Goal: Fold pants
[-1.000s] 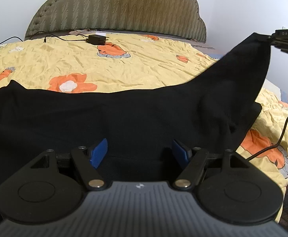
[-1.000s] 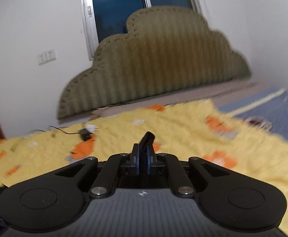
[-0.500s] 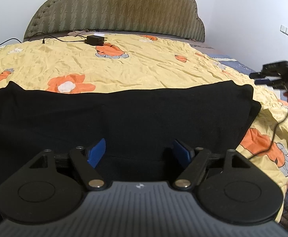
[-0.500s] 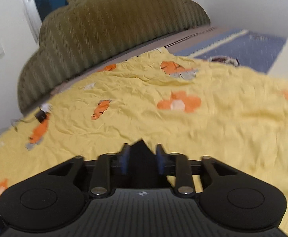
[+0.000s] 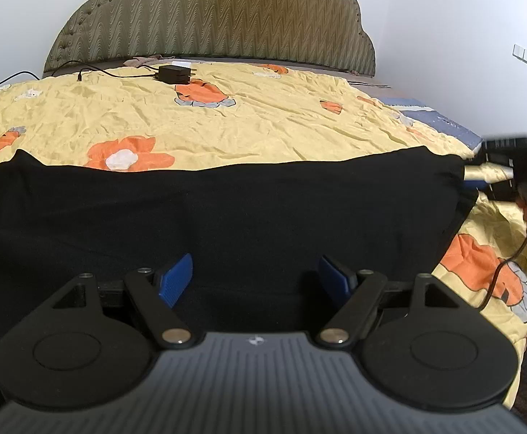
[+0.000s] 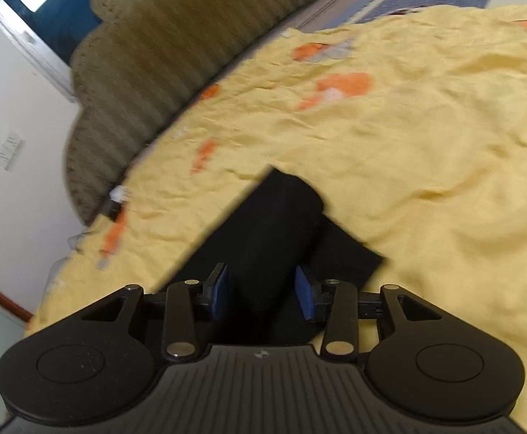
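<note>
Left fingers (image 5: 176,281): blue pads spread wide apart over the pants (image 5: 227,224); nothing between them but the cloth lying below; whether the pads touch it cannot be told
Right fingers (image 6: 221,291): apart, one on each side of a raised fold of the pants (image 6: 274,231); a gap shows at the pad on the right side of the view, so the cloth is not pinched
Left gripper (image 5: 256,276): low over the near edge of the pants, pointing toward the headboard (image 5: 209,18)
Right gripper (image 6: 263,291): tilted (its view is rolled and blurred); in the left view it (image 5: 476,177) sits at the right end of the pants, with the fingers just at the cloth's corner
Pants: black, spread flat in a wide band across the near part of the bed; far edge fairly straight, left end rising to a small peak; in the right view two layers show, the upper end lying over a lower one that juts out to the right
Bed (image 5: 263,130): yellow sheet with orange flowers, wrinkled
Charger (image 5: 174,74): black block near the headboard, its cable trailing left
Cable (image 5: 509,264): dark, hanging by the right gripper over the bed's right edge
</note>
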{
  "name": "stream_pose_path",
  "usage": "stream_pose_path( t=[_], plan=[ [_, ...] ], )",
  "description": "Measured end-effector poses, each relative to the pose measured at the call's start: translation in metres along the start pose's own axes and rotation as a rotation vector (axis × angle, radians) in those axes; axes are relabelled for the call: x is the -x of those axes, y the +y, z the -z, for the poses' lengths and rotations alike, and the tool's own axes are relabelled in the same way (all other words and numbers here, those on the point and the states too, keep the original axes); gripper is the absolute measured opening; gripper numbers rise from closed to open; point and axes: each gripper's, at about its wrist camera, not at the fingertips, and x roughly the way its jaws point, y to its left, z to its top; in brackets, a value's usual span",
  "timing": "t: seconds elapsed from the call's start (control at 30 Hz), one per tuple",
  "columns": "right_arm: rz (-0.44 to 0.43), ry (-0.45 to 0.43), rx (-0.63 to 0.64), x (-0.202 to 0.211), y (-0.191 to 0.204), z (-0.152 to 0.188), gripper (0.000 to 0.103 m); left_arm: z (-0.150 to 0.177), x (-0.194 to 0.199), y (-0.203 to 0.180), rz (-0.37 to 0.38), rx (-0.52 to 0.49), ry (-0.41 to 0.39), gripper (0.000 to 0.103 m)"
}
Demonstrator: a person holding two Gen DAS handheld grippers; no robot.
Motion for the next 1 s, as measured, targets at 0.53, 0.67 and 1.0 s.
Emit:
stream_pose_path(
  t=[0.53,0.67,1.0],
  plan=[
    [-0.037,-0.053,-0.063,0.009,-0.004,0.014,0.085,0.0,0.001,0.004,0.014,0.017,-0.003,0.077],
    [-0.091,-0.016,-0.035,-0.008,0.001,0.004,0.085,0.0,0.001,0.003,0.014,0.015,-0.003,0.077],
    [-0.566,0.009,-0.398,0.007,-0.02,0.001,0.087,0.0,0.001,0.004,0.017,0.017,-0.003,0.079]
  ],
)
